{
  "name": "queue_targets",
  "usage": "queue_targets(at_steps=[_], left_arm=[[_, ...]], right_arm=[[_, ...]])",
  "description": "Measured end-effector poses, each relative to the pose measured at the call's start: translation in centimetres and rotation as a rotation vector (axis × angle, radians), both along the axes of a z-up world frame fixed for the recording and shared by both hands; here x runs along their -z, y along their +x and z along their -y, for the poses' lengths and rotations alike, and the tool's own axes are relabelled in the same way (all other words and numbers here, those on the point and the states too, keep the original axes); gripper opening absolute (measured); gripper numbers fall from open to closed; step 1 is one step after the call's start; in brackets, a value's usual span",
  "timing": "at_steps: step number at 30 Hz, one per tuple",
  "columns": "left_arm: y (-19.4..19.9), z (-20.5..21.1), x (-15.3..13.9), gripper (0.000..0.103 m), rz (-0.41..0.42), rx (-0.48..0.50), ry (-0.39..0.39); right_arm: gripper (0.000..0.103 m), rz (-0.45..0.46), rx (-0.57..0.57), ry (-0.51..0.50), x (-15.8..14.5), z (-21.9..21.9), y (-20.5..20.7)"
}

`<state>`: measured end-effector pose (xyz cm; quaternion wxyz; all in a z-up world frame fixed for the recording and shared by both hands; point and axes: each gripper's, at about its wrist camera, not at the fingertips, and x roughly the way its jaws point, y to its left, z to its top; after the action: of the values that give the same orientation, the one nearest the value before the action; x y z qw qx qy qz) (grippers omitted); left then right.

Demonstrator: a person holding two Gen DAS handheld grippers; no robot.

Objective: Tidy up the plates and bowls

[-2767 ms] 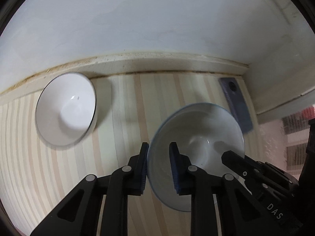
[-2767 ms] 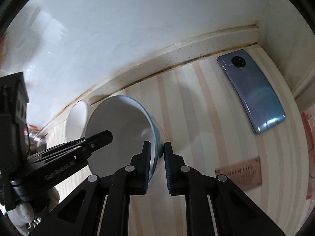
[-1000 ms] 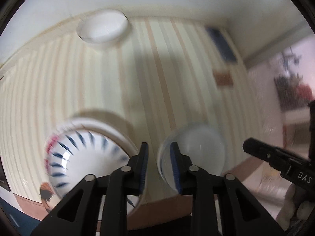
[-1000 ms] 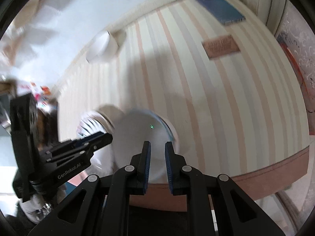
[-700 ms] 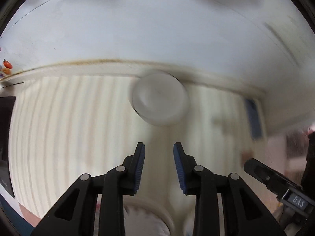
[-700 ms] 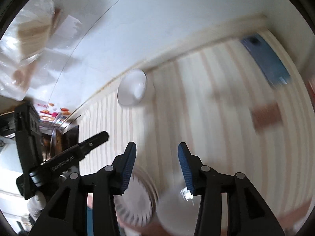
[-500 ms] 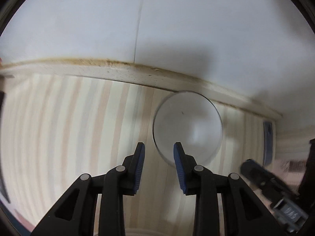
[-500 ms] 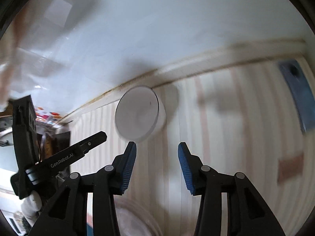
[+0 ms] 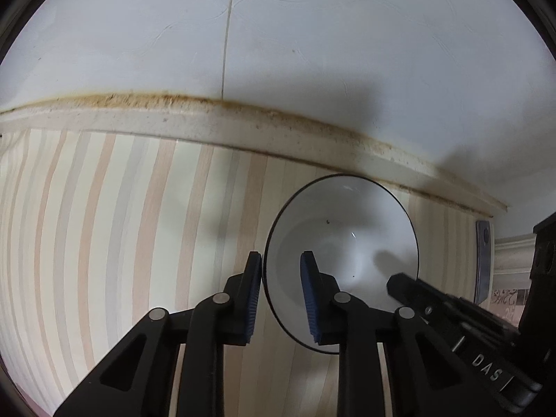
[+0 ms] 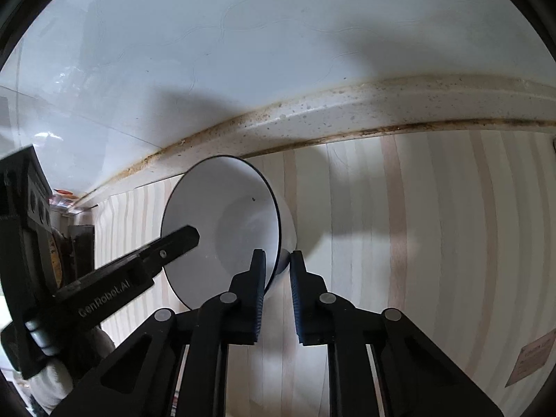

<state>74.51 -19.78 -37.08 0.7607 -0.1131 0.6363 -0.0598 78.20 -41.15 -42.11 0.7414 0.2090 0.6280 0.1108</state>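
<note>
Bowl (image 9: 342, 243) — near rim behind fingers (image 9: 309, 292).

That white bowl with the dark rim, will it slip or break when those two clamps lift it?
The white bowl looks glazed and glossy, so probably slippery; each gripper's jaws pinch only its thin rim, on opposite sides. It looks like rigid ceramic, so likely to chip if dropped. Its narrow foot may let it tip.

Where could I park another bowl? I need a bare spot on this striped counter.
Free: the striped counter left of the white bowl, up to the backsplash ledge, and the stretch right of it toward the small card. Crowded: around the bowl, where the left gripper and right gripper clamp its rim.
</note>
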Motion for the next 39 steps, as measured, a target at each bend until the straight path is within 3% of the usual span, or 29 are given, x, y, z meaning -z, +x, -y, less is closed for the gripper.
queue_targets(at_steps=[11,23,31,39], left_arm=[[-4.5,1.7,-4.5,0.02,0.063,0.03,0.035],[-14.4,6.0,-10.3,0.02,0.097,0.154,0.003],[-20.0,7.9,-10.2,0.02,0.036,0.228,-0.053],[-23.7,9.8,-8.7,0.02,-0.003,0.303,-0.028]], right_arm=[[0.016,0.051,-0.064,-0.017,-3.7,0.9,-4.0],[0.016,0.098,-0.025,-0.042,-10.4,4.4,-16.1],[0.016,0.082,0.039,-0.048,-12.2,6.7,-24.6],[0.016,0.048,0.084,-0.055,-11.4,8.1,-30.0]])
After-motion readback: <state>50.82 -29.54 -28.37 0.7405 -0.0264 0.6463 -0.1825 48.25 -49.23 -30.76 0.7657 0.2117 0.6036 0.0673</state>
